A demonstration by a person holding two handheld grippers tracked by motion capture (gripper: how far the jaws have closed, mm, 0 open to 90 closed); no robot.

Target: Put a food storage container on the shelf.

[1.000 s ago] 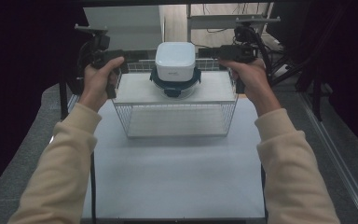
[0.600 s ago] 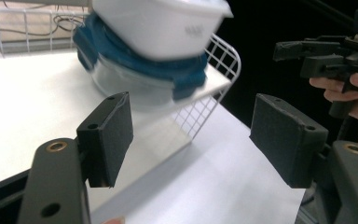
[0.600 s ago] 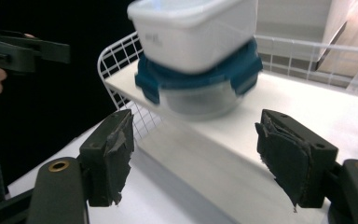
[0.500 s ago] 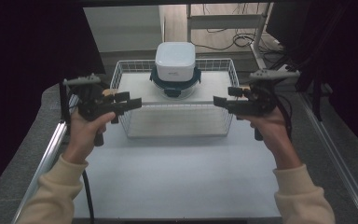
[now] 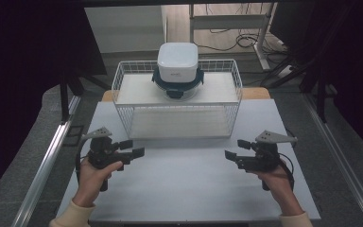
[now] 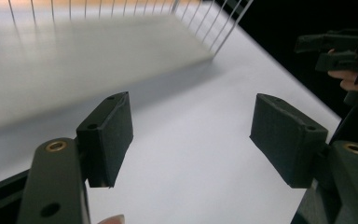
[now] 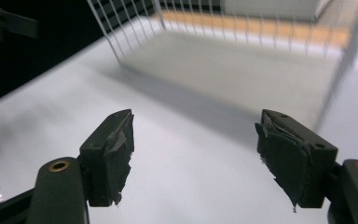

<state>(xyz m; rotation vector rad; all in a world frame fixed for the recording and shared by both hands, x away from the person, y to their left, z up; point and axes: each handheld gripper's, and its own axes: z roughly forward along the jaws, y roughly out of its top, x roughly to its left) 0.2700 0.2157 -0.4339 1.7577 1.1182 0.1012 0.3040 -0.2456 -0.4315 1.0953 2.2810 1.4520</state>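
A white wire basket [image 5: 123, 94] stands at the back middle of the white table [image 5: 184, 189]. A clear container with a white lid and dark blue clips [image 5: 177, 66] sits at the basket's back middle. My left gripper [image 5: 133, 147] is low over the table in front of the basket's left corner, open and pointing right. My right gripper [image 5: 235, 149] faces it from the right, open too. In the left gripper view, the left gripper [image 6: 191, 135] has bare table between its jaws, with the basket [image 6: 98, 56] beyond. The right gripper [image 7: 193, 149] is just as empty.
Metal rails [image 5: 42, 170] run along both table sides, with dark floor beyond them. Cables [image 5: 236, 38] and a frame leg lie behind the basket. The other hand's gripper [image 6: 340, 46] shows at the upper right of the left gripper view.
Both hands have left the basket's upper corners and dropped toward the near half of the table. The grippers now point inward at each other. The basket and container have not moved.
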